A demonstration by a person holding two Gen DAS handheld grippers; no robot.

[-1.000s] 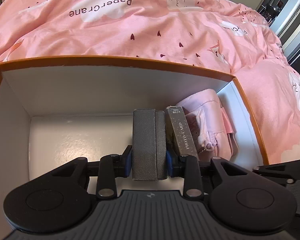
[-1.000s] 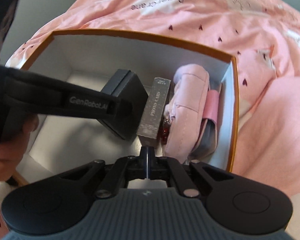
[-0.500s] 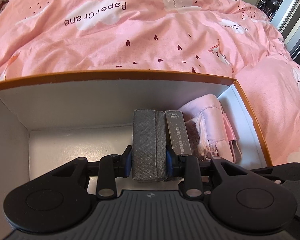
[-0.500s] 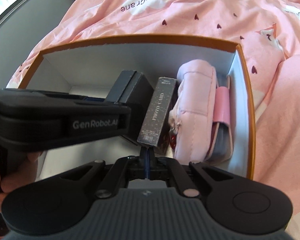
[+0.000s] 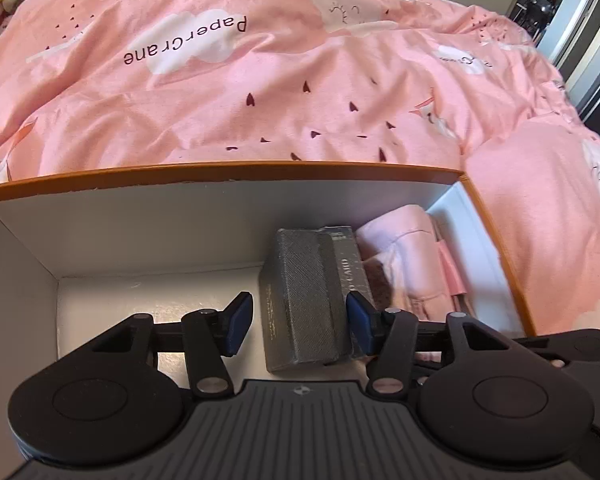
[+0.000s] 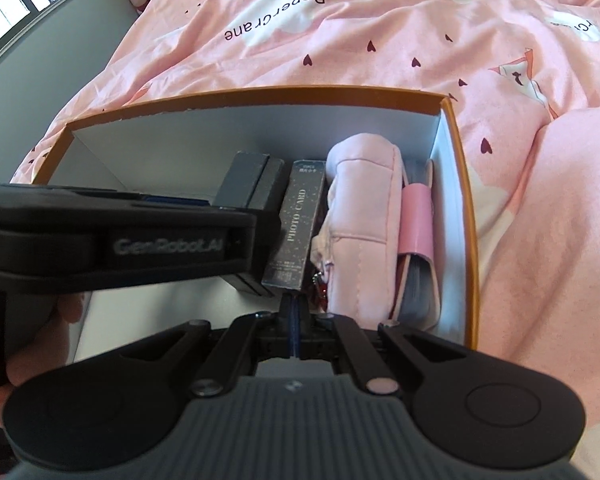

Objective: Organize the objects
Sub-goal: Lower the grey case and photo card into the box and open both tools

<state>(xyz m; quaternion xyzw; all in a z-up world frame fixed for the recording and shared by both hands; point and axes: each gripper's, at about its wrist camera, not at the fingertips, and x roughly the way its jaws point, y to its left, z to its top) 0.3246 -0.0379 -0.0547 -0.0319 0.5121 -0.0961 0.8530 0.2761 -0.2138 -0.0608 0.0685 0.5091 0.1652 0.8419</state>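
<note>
Tilting down, left gripper [image 5: 298, 322] jaws just opened

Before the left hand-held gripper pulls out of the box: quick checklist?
1. Left hand-held gripper jaws just opened; left pad clear of grey case: ok.
2. Right pad clear of case: cannot tell, looks close.
3. Case upright beside photo card box: ok.
4. Pink pouch packed against orange box's right side: ok.
5. Right hand-held gripper shut, empty: ok.
</note>
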